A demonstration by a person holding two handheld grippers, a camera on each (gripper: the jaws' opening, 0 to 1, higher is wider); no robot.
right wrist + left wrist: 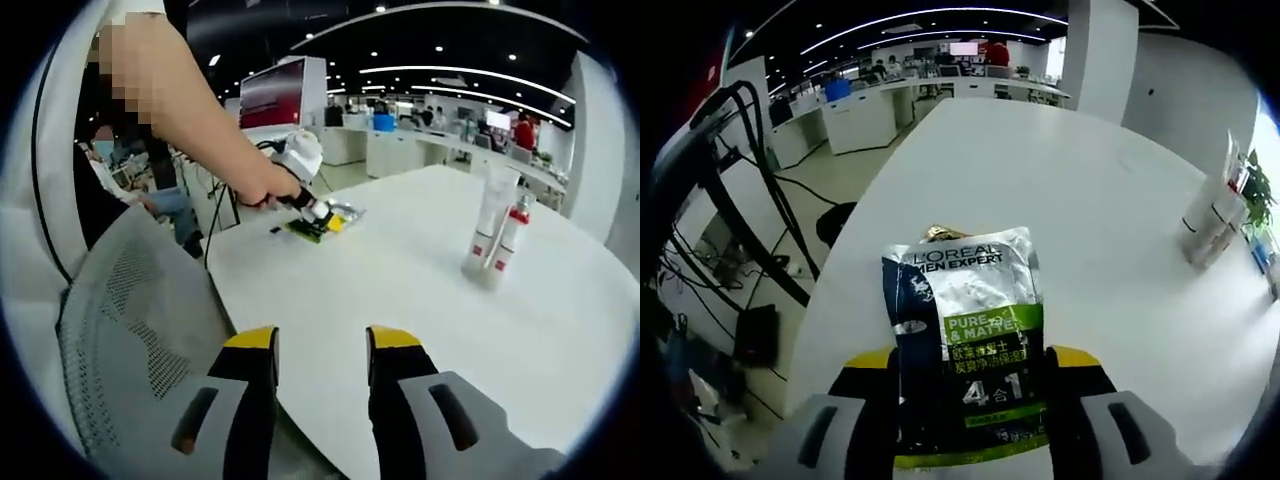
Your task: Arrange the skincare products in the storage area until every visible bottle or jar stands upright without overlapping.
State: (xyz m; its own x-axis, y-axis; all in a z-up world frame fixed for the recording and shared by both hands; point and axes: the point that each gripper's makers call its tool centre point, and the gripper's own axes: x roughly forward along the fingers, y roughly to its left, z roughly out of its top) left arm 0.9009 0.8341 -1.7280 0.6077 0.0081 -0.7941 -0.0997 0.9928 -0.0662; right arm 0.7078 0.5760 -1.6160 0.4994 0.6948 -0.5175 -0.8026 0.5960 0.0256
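- Holding a flat silver and green sachet (968, 345) between its jaws, the left gripper (970, 385) keeps the pack low over the near edge of the white desk (1110, 200); the printed face looks up at the camera and the top end points away across the desk.
- From the right gripper view the same pack (322, 222) shows as a small silver and green patch at the far left edge of the desk, with the left gripper (318, 210) on it and a person's hand (268, 185) behind.
- The right gripper (320, 350) hangs at the near desk edge with its jaws parted and nothing between them.
- Two tall tubes (495, 230), white with red on them, stand upright close side by side on the right of the desk, well apart from the sachet.
- The sachet looks light, thin and floppy, a foil pouch that will bend and probably not stand on its own; I would judge the film slick, so a pinch near the sealed lower edge seems the safest hold.
- A gold bit (943, 233) peeks out behind the top of the pack; I cannot tell what it is.
- The tubes look light and stiffer, top-heavy on narrow feet, so a knock could tip them; a hold around the middle of the body would suit.
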